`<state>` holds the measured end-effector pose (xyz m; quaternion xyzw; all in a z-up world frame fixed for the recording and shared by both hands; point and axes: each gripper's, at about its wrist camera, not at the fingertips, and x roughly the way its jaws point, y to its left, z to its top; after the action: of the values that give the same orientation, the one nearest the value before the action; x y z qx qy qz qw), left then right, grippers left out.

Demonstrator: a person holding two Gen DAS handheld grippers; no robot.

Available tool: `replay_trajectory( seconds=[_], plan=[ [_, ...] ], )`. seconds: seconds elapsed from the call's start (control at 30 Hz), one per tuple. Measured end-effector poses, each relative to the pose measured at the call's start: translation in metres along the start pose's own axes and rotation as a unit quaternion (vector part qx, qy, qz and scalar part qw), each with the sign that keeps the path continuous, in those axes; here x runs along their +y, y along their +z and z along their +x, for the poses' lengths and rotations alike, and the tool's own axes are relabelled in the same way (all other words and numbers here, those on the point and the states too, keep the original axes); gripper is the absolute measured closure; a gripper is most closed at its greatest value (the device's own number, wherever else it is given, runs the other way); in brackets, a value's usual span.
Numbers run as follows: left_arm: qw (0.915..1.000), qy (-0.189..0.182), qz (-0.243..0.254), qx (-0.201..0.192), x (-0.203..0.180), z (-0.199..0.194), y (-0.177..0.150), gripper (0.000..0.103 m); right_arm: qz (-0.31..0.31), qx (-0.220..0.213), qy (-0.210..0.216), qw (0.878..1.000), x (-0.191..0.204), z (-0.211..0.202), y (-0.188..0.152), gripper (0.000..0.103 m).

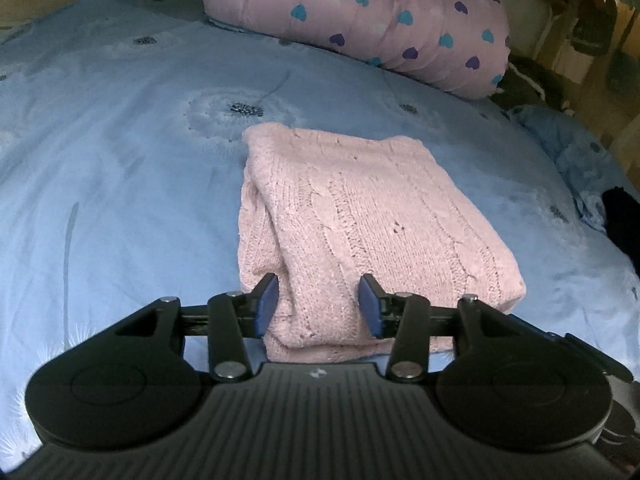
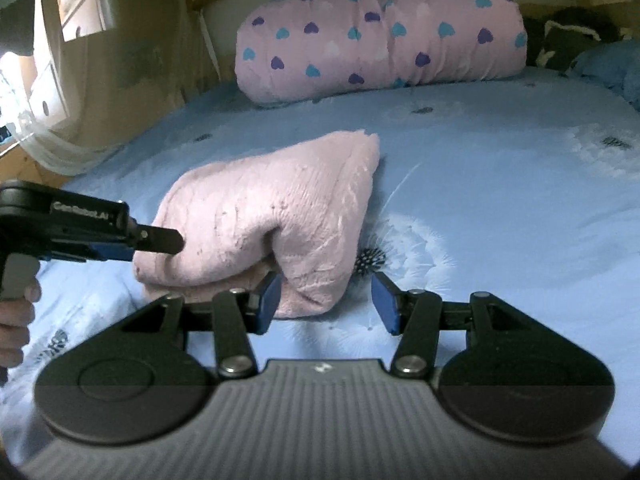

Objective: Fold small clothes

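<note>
Lying folded on blue bed sheet (image 1: 100,180): one pink knit sweater (image 1: 352,220), mid-bed. Two claws present. Left claw (image 1: 318,306) roughly half open, straddling near fold of sweater, pads not pressing; holding nothing. Right claw (image 2: 326,302) half open too, left pad (image 2: 270,300) just at sweater's corner, nothing gripped. One hand (image 2: 16,320) visible on left tool's grip. One pink heart-print quilt roll (image 2: 380,32) at far end.
</note>
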<state>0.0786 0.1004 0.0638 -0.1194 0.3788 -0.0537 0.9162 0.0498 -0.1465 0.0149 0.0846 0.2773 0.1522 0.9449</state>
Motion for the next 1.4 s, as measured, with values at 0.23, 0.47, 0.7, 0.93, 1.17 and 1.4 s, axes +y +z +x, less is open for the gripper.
replay_trajectory(
  seconds=[0.23, 0.47, 0.7, 0.93, 1.17, 1.4],
  plan=[
    [0.9998, 0.002, 0.013, -0.015, -0.003, 0.002, -0.004, 0.072, 0.011, -0.004, -0.011, 1.0, 0.003, 0.01, 0.002, 0.049],
    [0.9993, 0.008, 0.008, -0.035, 0.019, -0.027, -0.003, 0.094, 0.01, -0.066, -0.009, 0.998, 0.005, -0.006, 0.007, 0.072],
    [0.9965, 0.065, -0.038, 0.035, 0.056, -0.006, -0.016, 0.099, -0.017, -0.04, -0.038, 0.998, 0.007, 0.0, -0.005, 0.076],
    [0.9977, 0.04, -0.054, -0.012, 0.05, -0.025, -0.003, 0.098, -0.007, -0.02, -0.015, 1.0, 0.002, -0.004, 0.0, 0.074],
    [0.9982, -0.008, -0.051, -0.031, 0.023, -0.032, 0.009, 0.096, 0.04, -0.027, 0.019, 0.999, -0.013, -0.026, 0.01, 0.071],
    [0.9981, 0.001, -0.061, -0.012, 0.013, 0.002, 0.015, 0.082, 0.089, -0.052, 0.019, 0.994, -0.028, -0.024, 0.031, 0.07]
  ],
)
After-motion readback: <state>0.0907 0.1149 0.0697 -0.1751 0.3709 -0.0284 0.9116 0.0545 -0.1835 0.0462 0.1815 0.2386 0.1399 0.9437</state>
